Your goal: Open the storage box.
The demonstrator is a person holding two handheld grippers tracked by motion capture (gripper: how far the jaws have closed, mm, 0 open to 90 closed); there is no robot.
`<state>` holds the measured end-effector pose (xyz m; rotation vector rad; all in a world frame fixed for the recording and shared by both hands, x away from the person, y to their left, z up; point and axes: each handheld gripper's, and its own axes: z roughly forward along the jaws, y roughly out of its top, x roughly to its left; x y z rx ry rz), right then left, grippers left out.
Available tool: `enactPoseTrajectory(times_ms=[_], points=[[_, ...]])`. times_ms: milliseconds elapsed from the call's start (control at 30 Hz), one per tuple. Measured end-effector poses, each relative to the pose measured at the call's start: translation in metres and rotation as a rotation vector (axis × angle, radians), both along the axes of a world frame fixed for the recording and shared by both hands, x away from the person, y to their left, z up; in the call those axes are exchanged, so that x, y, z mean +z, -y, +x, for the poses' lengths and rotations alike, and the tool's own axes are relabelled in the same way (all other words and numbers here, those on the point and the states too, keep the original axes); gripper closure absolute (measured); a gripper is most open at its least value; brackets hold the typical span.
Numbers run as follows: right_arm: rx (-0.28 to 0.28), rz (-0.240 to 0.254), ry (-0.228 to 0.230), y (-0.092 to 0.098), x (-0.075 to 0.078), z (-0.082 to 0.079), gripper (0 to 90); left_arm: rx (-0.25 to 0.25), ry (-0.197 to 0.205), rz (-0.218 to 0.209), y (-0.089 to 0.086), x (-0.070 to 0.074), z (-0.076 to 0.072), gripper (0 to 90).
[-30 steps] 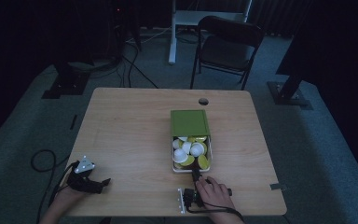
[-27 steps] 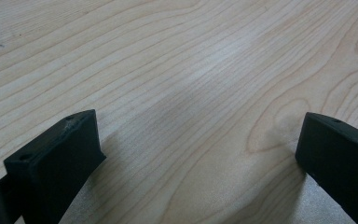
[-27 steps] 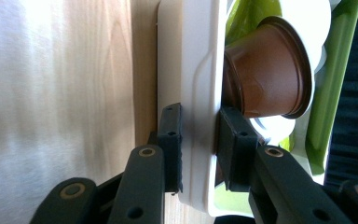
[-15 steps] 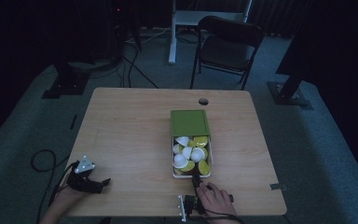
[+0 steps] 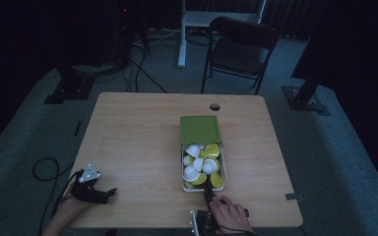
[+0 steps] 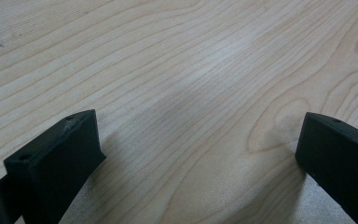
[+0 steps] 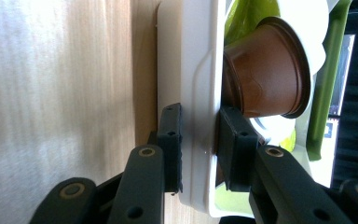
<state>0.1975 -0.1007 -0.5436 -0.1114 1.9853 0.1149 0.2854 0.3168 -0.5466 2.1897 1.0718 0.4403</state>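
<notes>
One white plastic tray on the wooden surface holds four white capsules and four yellow-green capsules; beyond the tray, one green box and one black folding chair.

Capsules lie in the tray, lid behind it on the table.

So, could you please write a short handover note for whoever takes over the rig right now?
Right gripper: shut on the near wall of the white tray, one jaw outside, one inside.
Left gripper: open, holds nothing, low over bare table at the near left corner.
Things: the tray sits partly out of its green sleeve, which lies at the tray's far end. It holds white and yellow-green pods, and a brown pod lies just beyond the jaws.
Done: tray gripped and partly out.
Left: probably pull it further out; no pod has been taken out yet.
</notes>
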Motion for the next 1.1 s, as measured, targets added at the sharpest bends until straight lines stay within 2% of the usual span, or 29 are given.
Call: enactPoseTrajectory(times_ms=[233, 300, 467, 500, 667, 767, 833, 867, 933, 1100], points=[[0.004, -0.002, -0.003, 0.002, 0.0, -0.006, 71.4, 0.001, 0.0, -0.001, 0.0, 0.0, 0.0, 0.0], [-0.001, 0.014, -0.038, 0.002, 0.001, -0.006, 62.1, 0.0, 0.0, 0.0, 0.0, 0.0, 0.0, 0.0], [0.003, 0.042, -0.083, 0.004, 0.004, -0.006, 58.7, 0.0, 0.0, 0.0, 0.0, 0.0, 0.0, 0.0], [0.009, 0.065, -0.102, 0.004, 0.007, -0.008, 57.0, 0.0, 0.0, 0.0, 0.0, 0.0, 0.0, 0.0], [0.032, 0.118, -0.149, 0.005, 0.014, -0.011, 56.8, 0.0, 0.0, 0.0, 0.0, 0.0, 0.0, 0.0], [0.05, 0.171, -0.175, 0.005, 0.021, -0.015, 55.3, 0.0, 0.0, 0.0, 0.0, 0.0, 0.0, 0.0], [0.062, 0.185, -0.178, 0.004, 0.023, -0.016, 54.9, 0.0, 0.0, 0.0, 0.0, 0.0, 0.0, 0.0], [0.073, 0.208, -0.184, 0.003, 0.027, -0.017, 53.4, 0.001, 0.0, -0.001, 0.0, 0.0, 0.0, 0.0], [0.078, 0.216, -0.185, 0.003, 0.029, -0.018, 53.0, 0.0, 0.0, 0.0, 0.0, 0.0, 0.0, 0.0], [0.093, 0.287, -0.174, 0.004, 0.042, -0.02, 52.2, 0.0, 0.0, 0.001, 0.0, 0.0, 0.0, 0.0]])
